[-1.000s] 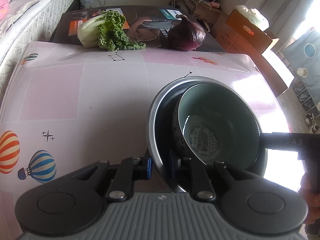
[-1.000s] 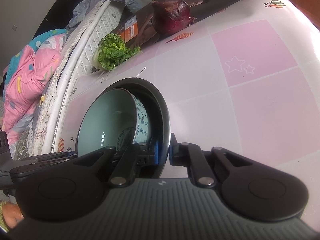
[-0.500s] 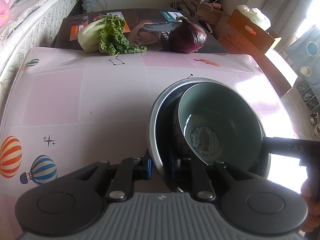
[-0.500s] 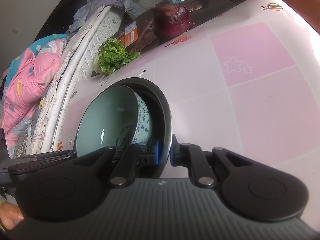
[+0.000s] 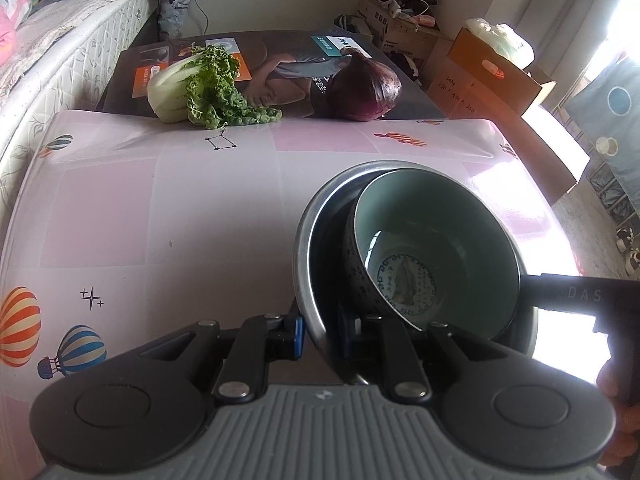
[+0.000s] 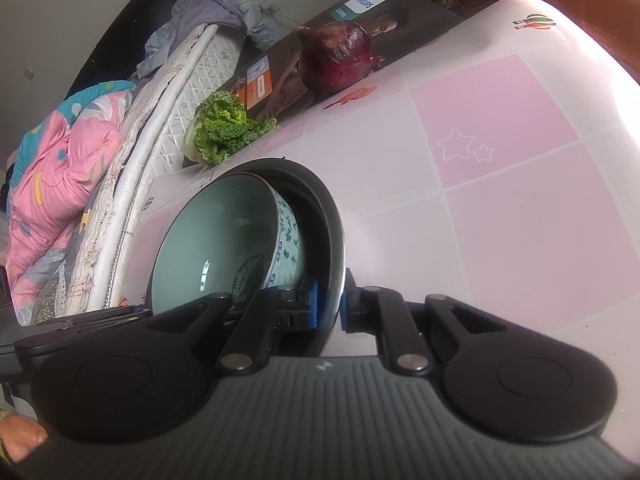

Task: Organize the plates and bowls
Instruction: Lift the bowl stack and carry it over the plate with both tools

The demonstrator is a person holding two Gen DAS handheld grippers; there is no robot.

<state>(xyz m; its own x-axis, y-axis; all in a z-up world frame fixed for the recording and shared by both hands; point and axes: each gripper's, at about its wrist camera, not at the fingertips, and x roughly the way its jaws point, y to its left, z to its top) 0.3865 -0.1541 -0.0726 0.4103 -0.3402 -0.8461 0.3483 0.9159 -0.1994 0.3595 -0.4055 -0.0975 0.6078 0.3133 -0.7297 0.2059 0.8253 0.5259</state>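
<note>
Two hand-held grippers are pinching opposite sides of the metal bowl's rim: I'm clamping the left hand-held gripper on the near edge and the right hand-held gripper on the far one. Inside it, the patterned ceramic bowl is leaning tilted over the pink counter, well apart from the lettuce and red onion.

Celadon bowl tilted inside metal bowl

Sunlit bedroom – mattress, boxes
</note>
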